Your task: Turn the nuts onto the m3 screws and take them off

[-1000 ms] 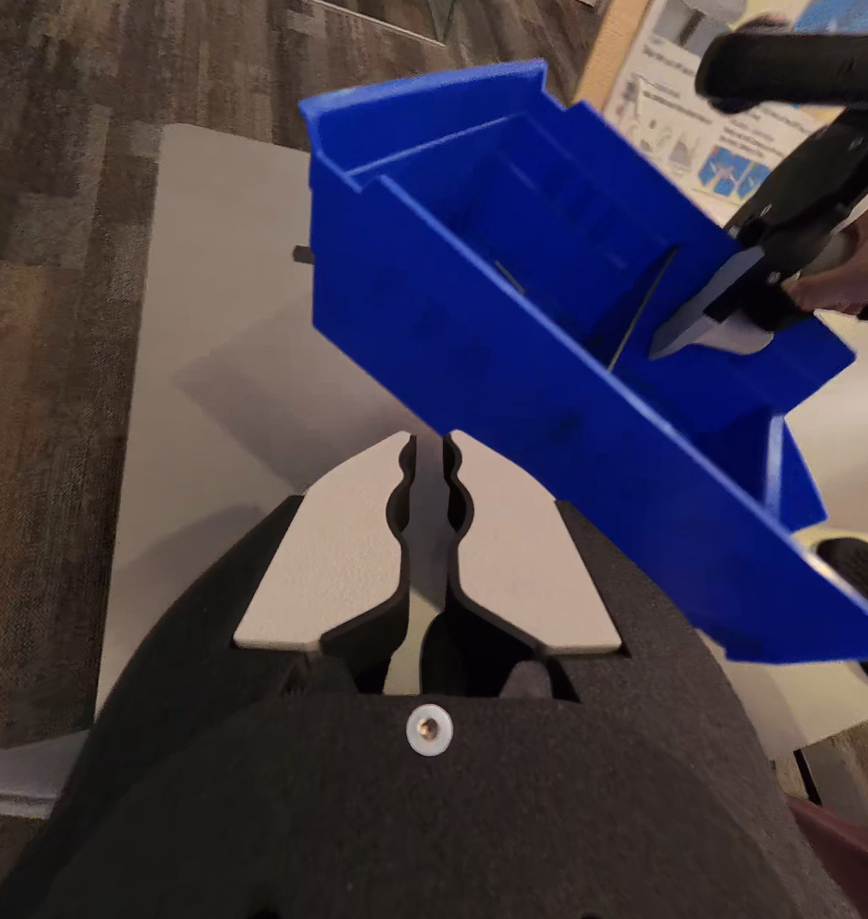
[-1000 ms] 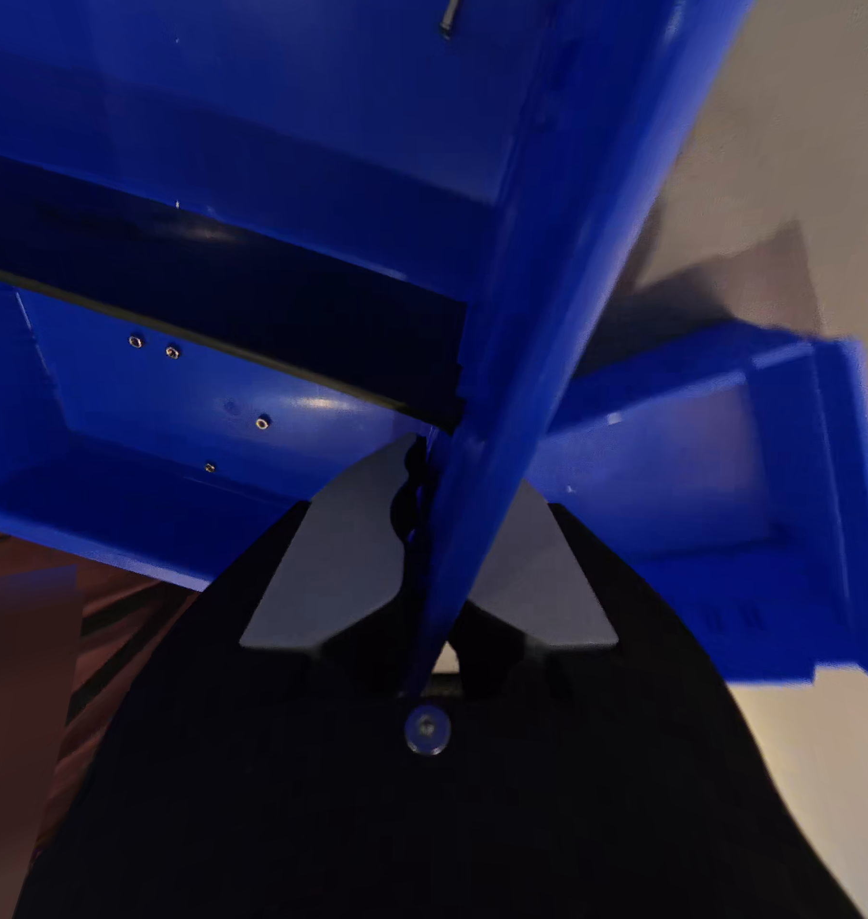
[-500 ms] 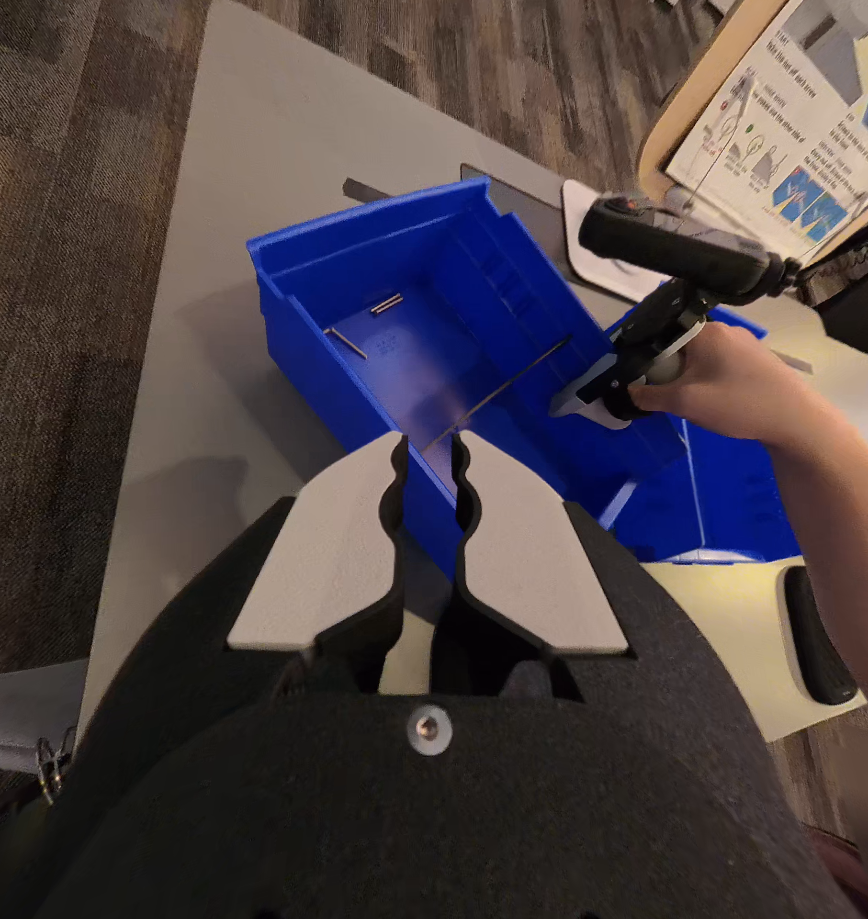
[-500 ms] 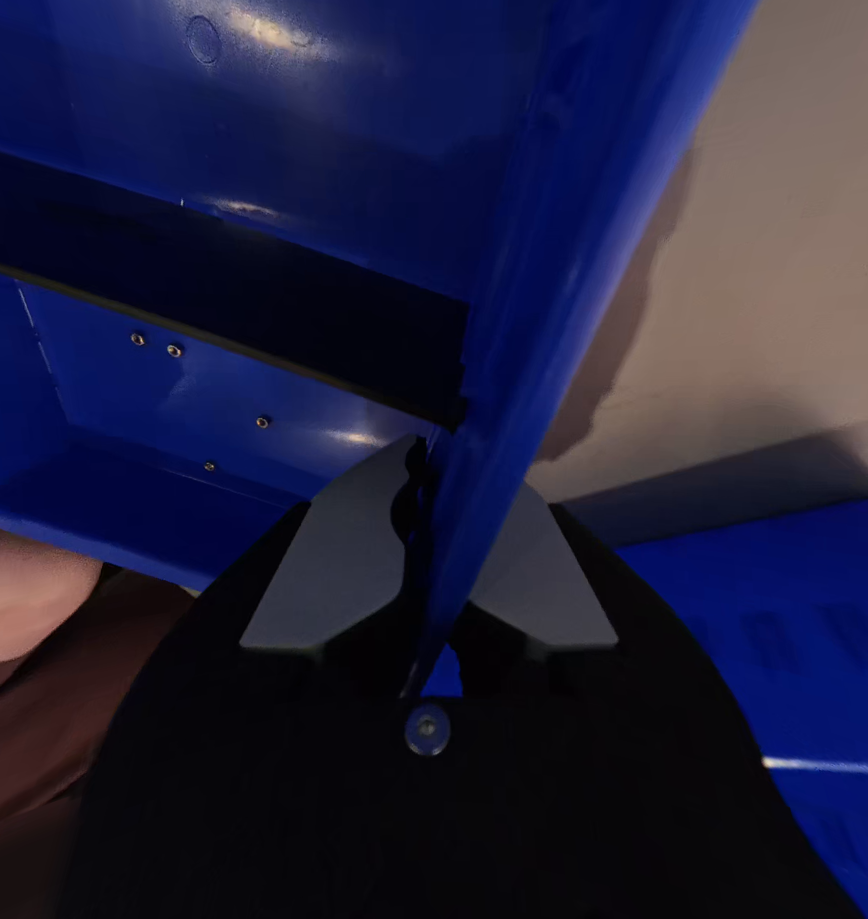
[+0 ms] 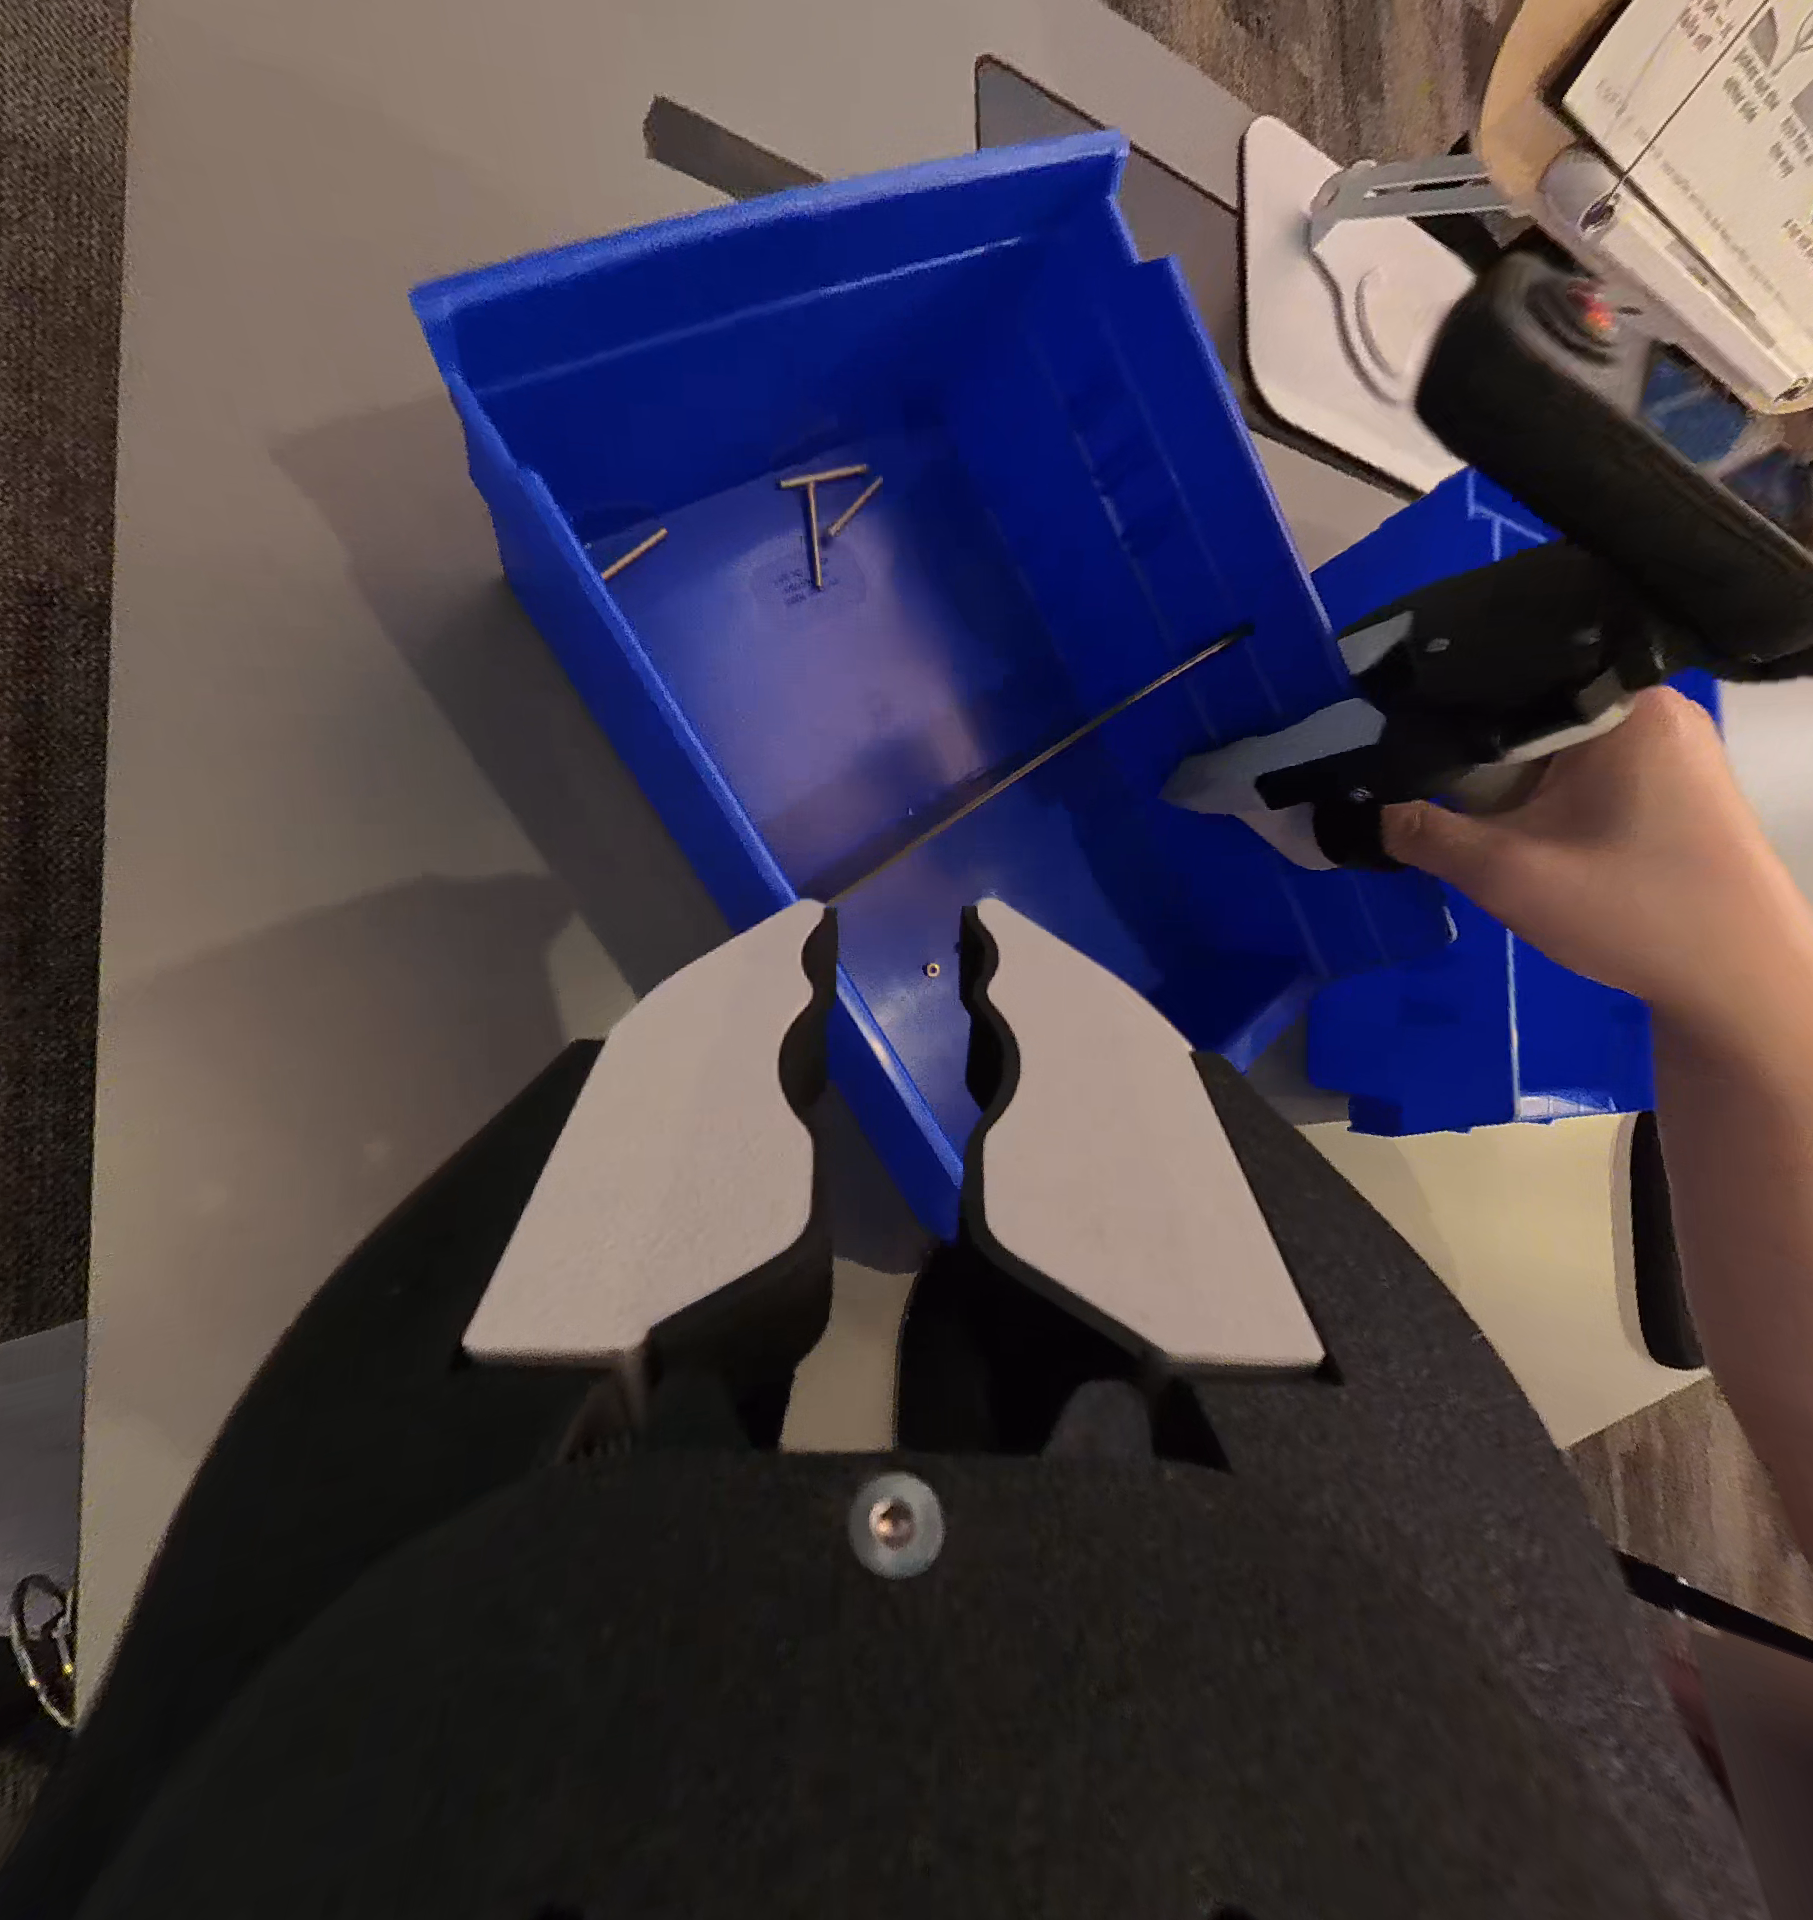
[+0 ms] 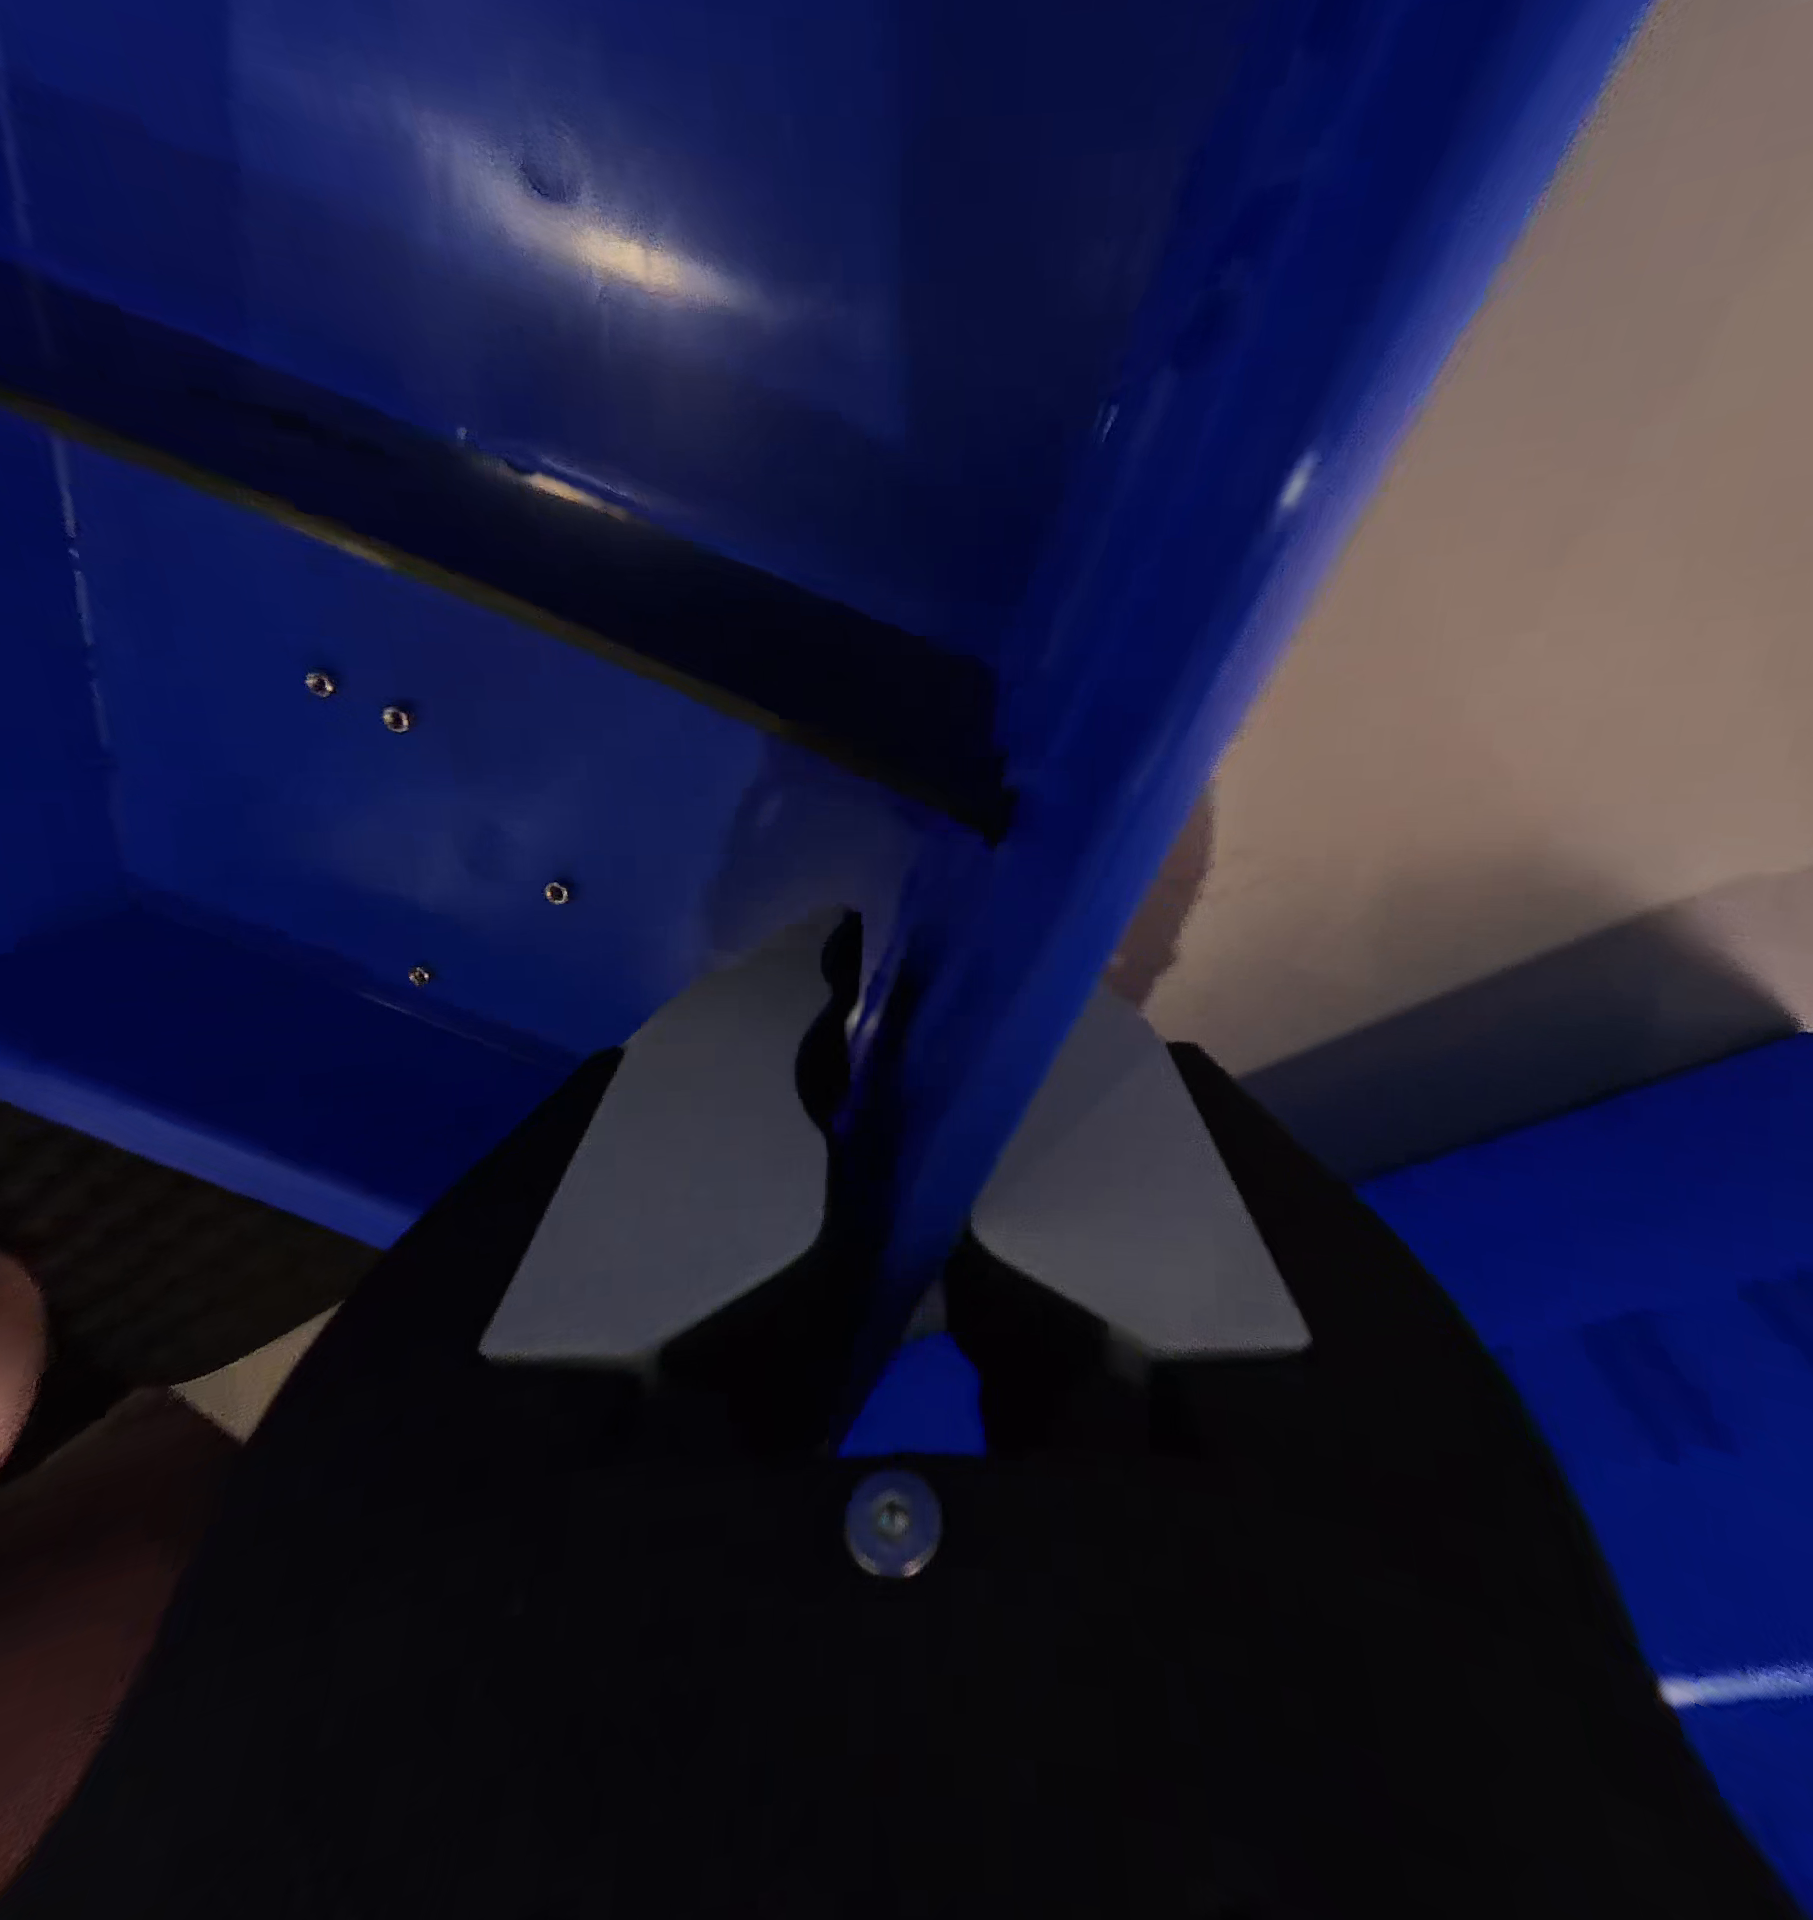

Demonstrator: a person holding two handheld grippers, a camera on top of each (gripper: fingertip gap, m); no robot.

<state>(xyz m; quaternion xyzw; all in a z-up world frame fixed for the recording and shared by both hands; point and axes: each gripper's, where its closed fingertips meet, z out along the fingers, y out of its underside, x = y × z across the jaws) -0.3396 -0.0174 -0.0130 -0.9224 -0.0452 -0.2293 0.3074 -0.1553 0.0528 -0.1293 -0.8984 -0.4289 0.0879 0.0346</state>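
Nuts (image 6: 395, 717), four small ones, lie loose on the floor of the blue bin's (image 5: 611, 665) near compartment, on this side of a thin black divider (image 5: 1037, 758). The left gripper (image 5: 897, 925) is parted, straddling the bin's near wall, and the right gripper (image 6: 902, 997) is clamped on the side wall. Beyond the divider lie four screws (image 5: 810, 535); the bin sits on a grey table (image 5: 289, 727).
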